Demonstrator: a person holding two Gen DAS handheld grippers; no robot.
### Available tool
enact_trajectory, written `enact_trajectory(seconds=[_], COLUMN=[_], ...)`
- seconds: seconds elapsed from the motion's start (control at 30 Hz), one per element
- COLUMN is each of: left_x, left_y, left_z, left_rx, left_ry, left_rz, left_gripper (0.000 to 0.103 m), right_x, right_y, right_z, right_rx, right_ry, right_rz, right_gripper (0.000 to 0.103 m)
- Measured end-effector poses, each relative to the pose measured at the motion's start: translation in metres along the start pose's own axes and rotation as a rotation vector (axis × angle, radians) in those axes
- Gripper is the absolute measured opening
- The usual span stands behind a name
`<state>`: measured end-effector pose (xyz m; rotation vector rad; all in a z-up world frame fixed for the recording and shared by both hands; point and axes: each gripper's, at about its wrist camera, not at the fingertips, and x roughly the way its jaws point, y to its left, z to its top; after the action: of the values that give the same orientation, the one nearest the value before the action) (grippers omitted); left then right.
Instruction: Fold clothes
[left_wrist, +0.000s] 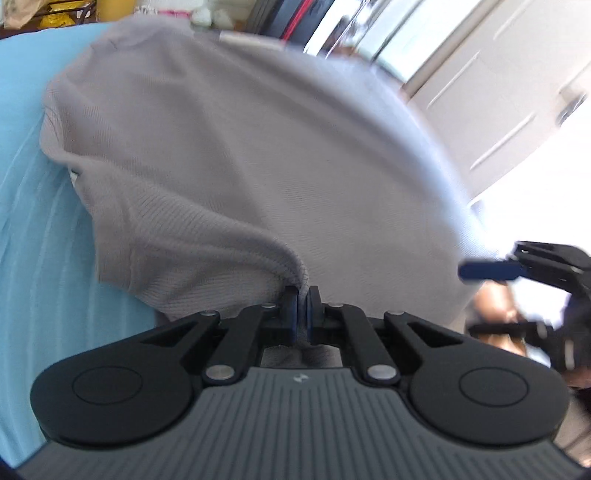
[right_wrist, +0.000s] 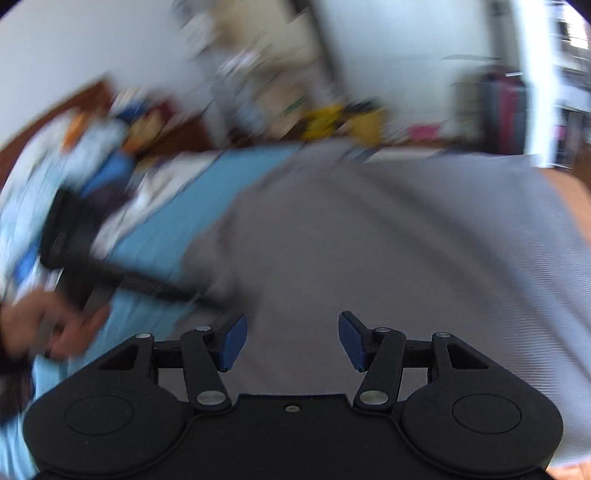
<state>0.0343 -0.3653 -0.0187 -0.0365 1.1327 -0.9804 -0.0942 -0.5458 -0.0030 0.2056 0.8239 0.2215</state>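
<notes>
A grey knit garment (left_wrist: 236, 162) lies spread over a light blue sheet (left_wrist: 33, 229). My left gripper (left_wrist: 302, 310) is shut on a ribbed hem edge of the garment, pinching a raised fold between its blue pads. In the left wrist view the right gripper (left_wrist: 491, 271) shows at the right edge, its blue finger over the cloth. In the right wrist view my right gripper (right_wrist: 291, 339) stands open above the grey garment (right_wrist: 369, 240), nothing between its fingers. The left gripper (right_wrist: 110, 273) and the hand holding it (right_wrist: 55, 325) appear blurred at the left there.
The blue sheet (right_wrist: 207, 199) covers the surface under the garment. Cluttered items, yellow (right_wrist: 328, 118) and pink among them, sit blurred at the far edge. White cabinet doors (left_wrist: 498, 92) stand beyond the garment. A pile of patterned cloth (right_wrist: 44, 166) lies at far left.
</notes>
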Motion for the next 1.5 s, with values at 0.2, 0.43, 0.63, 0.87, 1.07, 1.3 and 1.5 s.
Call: enact_trajectory(seconds=[0.2, 0.43, 0.63, 0.87, 1.07, 1.3, 1.5], left_x=[0.023, 0.029, -0.022, -0.041, -0.028, -0.011, -0.024], left_y=[-0.006, -0.012, -0.012, 0.054, 0.096, 0.099, 0.086], left_z=[0.006, 0.013, 0.012, 0.002, -0.011, -0.006, -0.005], left_rx=[0.024, 0.126, 0.135, -0.102, -0.305, -0.362, -0.313], left_ry=[0.023, 0.024, -0.153, -0.235, -0.261, -0.283, -0.301], left_rz=[-0.032, 0.007, 0.049, 0.146, 0.041, -0.036, 0.08], left_gripper=[0.004, 0.004, 0.009, 0.02, 0.024, 0.041, 0.003], right_x=[0.068, 0.112, 0.133, 0.143, 0.14, 0.13, 0.123], right_y=[0.007, 0.008, -0.02, -0.041, -0.029, -0.032, -0.038], right_z=[-0.008, 0.015, 0.033, 0.038, 0.017, 0.004, 0.001], right_rx=[-0.125, -0.015, 0.074, 0.054, 0.059, 0.088, 0.091], right_ry=[0.167, 0.134, 0.119, 0.12, 0.136, 0.146, 0.181], right_rz=[0.096, 0.132, 0.025, -0.07, -0.076, -0.056, 0.054], right_gripper=[0.059, 0.066, 0.004, 0.004, 0.004, 0.004, 0.01])
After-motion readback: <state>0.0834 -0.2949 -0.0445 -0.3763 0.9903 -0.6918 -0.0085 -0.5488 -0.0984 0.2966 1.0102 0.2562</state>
